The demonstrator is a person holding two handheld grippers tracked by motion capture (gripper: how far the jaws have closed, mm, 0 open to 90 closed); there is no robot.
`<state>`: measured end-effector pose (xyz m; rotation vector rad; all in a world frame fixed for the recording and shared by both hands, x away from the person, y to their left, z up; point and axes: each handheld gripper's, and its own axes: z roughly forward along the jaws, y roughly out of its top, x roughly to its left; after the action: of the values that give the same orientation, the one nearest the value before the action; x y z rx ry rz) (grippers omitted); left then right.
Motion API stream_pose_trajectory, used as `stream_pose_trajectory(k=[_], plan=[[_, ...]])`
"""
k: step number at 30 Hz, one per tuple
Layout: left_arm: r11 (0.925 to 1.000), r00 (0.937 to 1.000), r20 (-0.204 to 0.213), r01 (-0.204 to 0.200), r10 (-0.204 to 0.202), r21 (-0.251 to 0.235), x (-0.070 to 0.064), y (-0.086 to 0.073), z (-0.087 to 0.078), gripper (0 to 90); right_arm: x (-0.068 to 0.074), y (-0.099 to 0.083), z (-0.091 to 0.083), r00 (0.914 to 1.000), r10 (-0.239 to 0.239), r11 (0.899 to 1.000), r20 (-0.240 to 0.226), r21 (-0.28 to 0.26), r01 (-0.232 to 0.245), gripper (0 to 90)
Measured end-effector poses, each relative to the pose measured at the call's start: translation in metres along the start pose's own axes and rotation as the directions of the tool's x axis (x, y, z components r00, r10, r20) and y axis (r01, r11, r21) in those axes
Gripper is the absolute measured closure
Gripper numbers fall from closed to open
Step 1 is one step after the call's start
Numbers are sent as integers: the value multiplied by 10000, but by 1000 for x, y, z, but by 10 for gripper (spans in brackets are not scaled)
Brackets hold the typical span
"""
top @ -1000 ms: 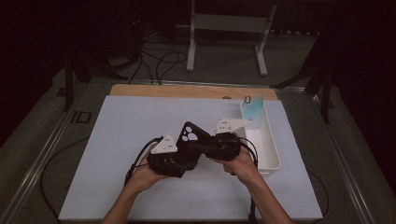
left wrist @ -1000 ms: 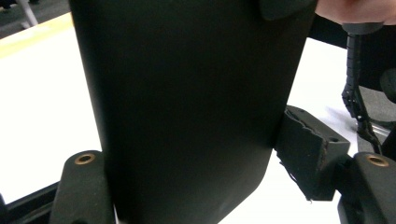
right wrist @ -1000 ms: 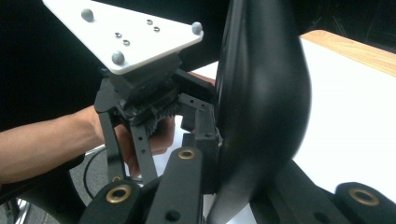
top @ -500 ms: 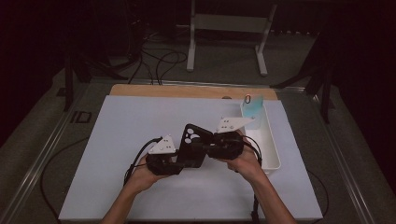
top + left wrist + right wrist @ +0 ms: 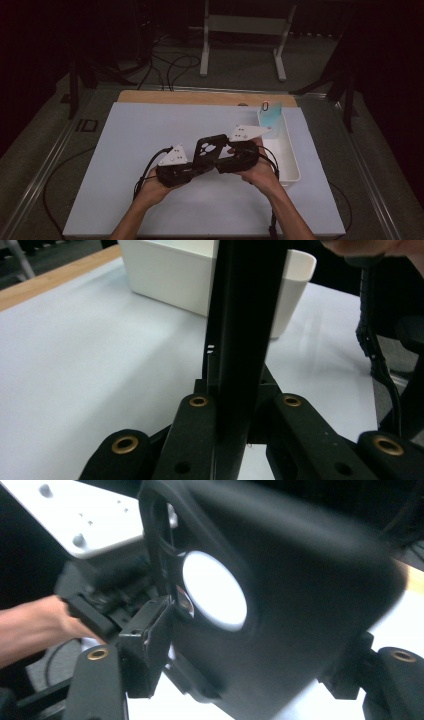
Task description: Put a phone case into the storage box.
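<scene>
A flat black plastic piece (image 5: 210,149) with round holes is held above the white mat between both grippers. My left gripper (image 5: 199,163) grips its lower left edge; in the left gripper view the piece (image 5: 245,315) stands edge-on, clamped between the jaws of the left gripper (image 5: 235,395). My right gripper (image 5: 221,159) holds it from the right. The right gripper view has the piece (image 5: 300,595) up close and blurred, one round hole showing white, with the right gripper (image 5: 250,660) shut around it.
A white bin (image 5: 291,160) stands on the mat (image 5: 130,135) just right of the right hand, with a pale blue item (image 5: 271,113) leaning at its far end. A wooden strip (image 5: 200,97) borders the mat's far side. Cables trail from both grippers.
The black piece and the left gripper have drifted slightly towards the person and tilted a little. Both grippers keep their hold.
</scene>
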<state>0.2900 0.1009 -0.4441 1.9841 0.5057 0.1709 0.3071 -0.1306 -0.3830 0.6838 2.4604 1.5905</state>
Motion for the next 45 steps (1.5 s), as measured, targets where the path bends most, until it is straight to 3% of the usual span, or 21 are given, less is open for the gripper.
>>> stream_pose_trajectory(k=[7, 10, 16, 18, 23, 24, 31, 43, 45], plan=[[9990, 9962, -823, 274, -302, -339, 4, 2, -8, 856, -1, -2, 2, 9977, 434, 9991, 529, -49, -432, 196], [9985, 9917, -1216, 357, -405, -411, 4, 2, -10, 856, -1, -1, 2, 9964, 475, 9989, 707, -74, -471, 180], [9973, 9851, -1600, 568, -637, -472, 6, 2, -12, 855, -1, 0, 2, 9927, 695, 9975, 982, -165, -682, 141], [9974, 9845, -1635, 574, -639, -445, 7, 2, -12, 855, -1, 1, 2, 9897, 907, 9958, 1109, -220, -888, 96], [9965, 9805, -1819, 669, -748, -491, 6, 1, -11, 854, 0, 2, 3, 9861, 1009, 9948, 1320, -247, -985, 80], [9964, 9786, -1909, 687, -768, -488, 6, 1, -10, 854, 2, 4, 3, 9822, 1092, 9939, 1526, -298, -1059, 79], [9955, 9744, -2055, 843, -916, -438, 6, 0, -7, 854, 5, 9, 4, 9788, 1082, 9936, 1737, -520, -1006, 81], [9967, 9764, -2008, 763, -800, -262, 1, 0, -1, 854, 10, 24, 10, 9721, 1494, 9843, 1806, -1207, -1288, 85], [9973, 9772, -1993, 709, -733, -193, -1, 0, 1, 854, 9, 25, 12, 9701, 1643, 9812, 1785, -1309, -1421, 126]])
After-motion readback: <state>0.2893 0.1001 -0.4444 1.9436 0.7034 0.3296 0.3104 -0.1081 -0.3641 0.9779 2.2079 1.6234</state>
